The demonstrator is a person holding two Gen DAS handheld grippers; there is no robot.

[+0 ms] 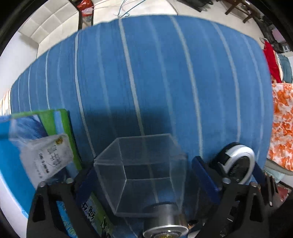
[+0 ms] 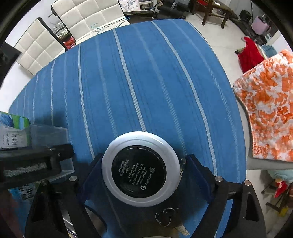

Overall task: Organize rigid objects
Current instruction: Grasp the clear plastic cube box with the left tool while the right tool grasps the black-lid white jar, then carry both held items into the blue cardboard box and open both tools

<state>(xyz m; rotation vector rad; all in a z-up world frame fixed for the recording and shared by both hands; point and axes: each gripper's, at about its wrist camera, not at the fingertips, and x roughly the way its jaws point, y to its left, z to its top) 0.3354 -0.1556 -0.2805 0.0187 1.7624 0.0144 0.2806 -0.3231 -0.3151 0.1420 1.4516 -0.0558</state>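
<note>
Home: padded chairs point(image 2: 80, 16), laundry point(image 2: 269, 102)

Clear box point(image 1: 141, 174) between the left hand-held gripper point(image 1: 144, 175) fingers.
Round compact point(image 1: 239, 163) right; green-blue packets point(image 1: 36, 131) left.

Left wrist view: a clear box point(image 1: 142, 175) sits at lower centre between the left gripper's point(image 1: 146, 175) fingers, on the striped cloth point(image 1: 155, 73); a flat booklet point(image 1: 60, 124) with a small packet point(image 1: 45, 155) on it lies at lower left, a round compact point(image 1: 238, 163) at lower right. Right wrist view: the compact point(image 2: 140, 169) fills lower centre between the right gripper's point(image 2: 141, 170) fingers, a key ring point(image 2: 165, 216) just below it, the clear box point(image 2: 49, 135) and booklet point(image 2: 16, 120) at the left edge.
</note>
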